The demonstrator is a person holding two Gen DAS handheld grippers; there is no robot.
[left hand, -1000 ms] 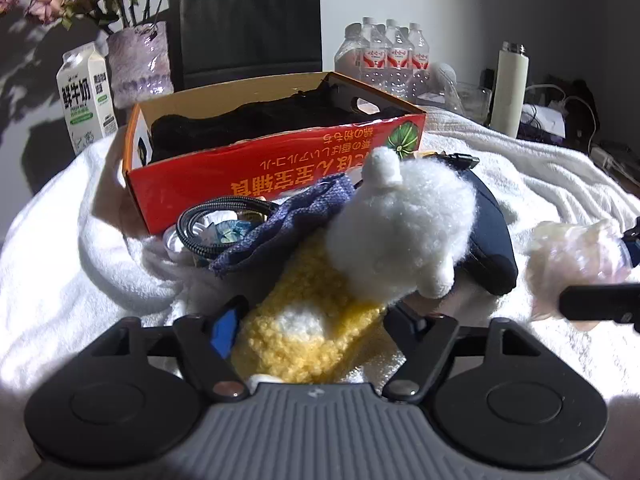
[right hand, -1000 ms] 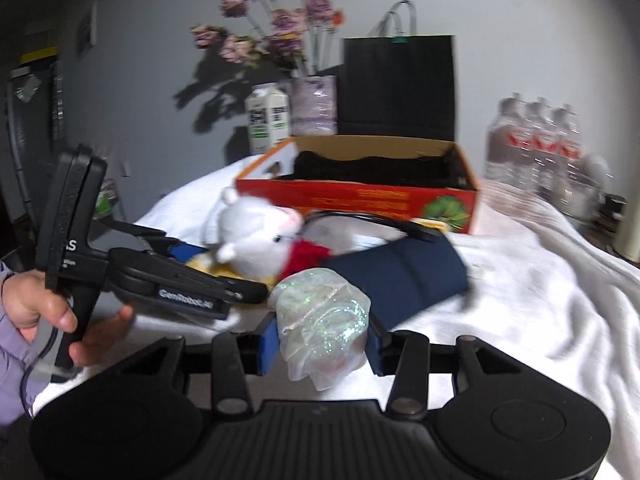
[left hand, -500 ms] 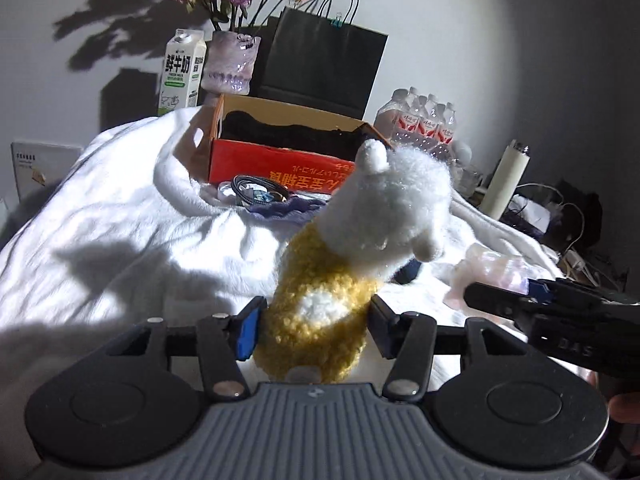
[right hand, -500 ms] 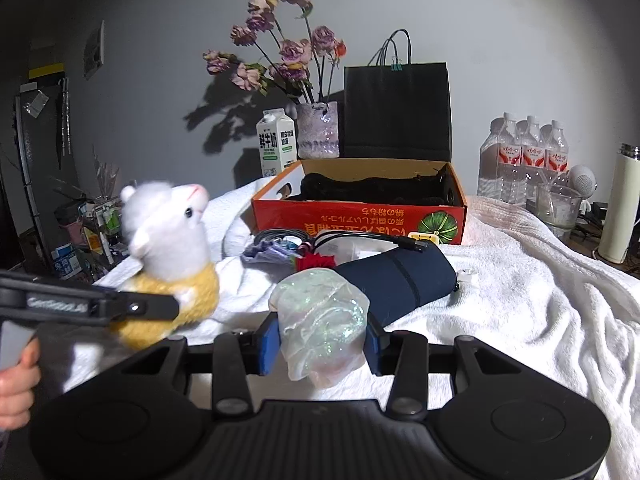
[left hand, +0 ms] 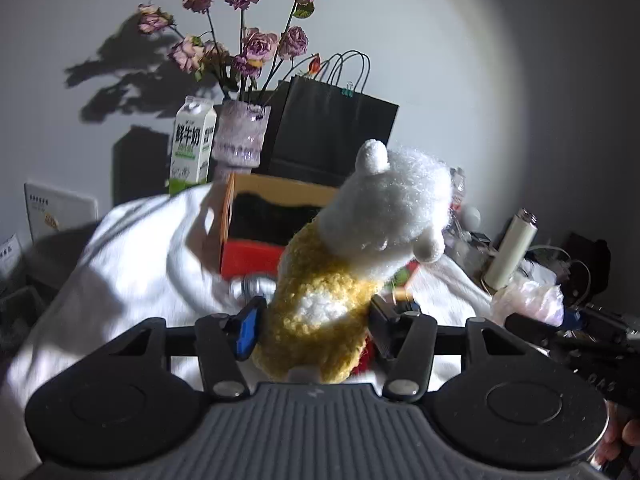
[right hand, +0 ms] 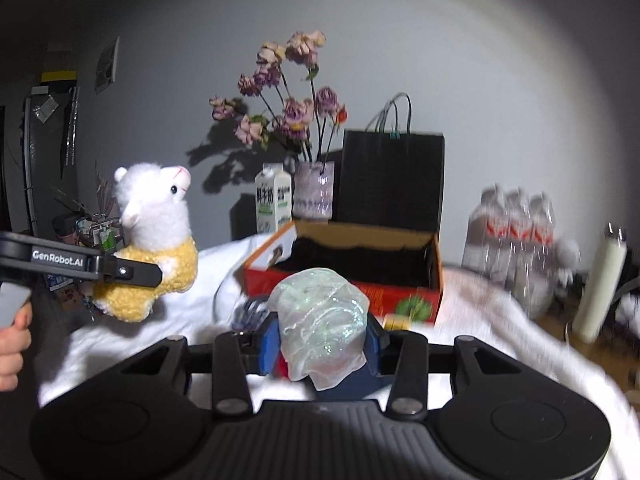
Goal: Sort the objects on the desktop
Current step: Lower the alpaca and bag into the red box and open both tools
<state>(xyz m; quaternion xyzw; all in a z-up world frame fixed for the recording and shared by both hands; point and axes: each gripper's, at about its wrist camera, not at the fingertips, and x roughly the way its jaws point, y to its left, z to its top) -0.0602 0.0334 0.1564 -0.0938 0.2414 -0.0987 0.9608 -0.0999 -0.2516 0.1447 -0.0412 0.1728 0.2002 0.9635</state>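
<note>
A plush alpaca (left hand: 360,248) with a white head and a yellow body hangs above the white cloth. My left gripper (left hand: 316,320) is shut on its yellow body. In the right wrist view the alpaca (right hand: 152,240) shows at the left, upright, clamped by the left gripper (right hand: 132,272). My right gripper (right hand: 322,344) is shut on a crumpled iridescent plastic bundle (right hand: 320,316), held off the table. That bundle (left hand: 528,296) also shows at the right of the left wrist view. An open orange-red cardboard box (right hand: 400,292) with a dark inside stands behind both.
Behind the box stand a black paper bag (right hand: 392,176), a vase of dried flowers (right hand: 312,196) and a milk carton (right hand: 272,204). Water bottles (right hand: 516,232) and a white flask (right hand: 600,284) are at the right. A coiled cable (right hand: 248,312) lies on the white cloth (right hand: 500,344).
The left jaws closed on the alpaca and lifted it off the cloth, upright. Both grippers rose with their loads; the right one kept its hold on the bundle.
</note>
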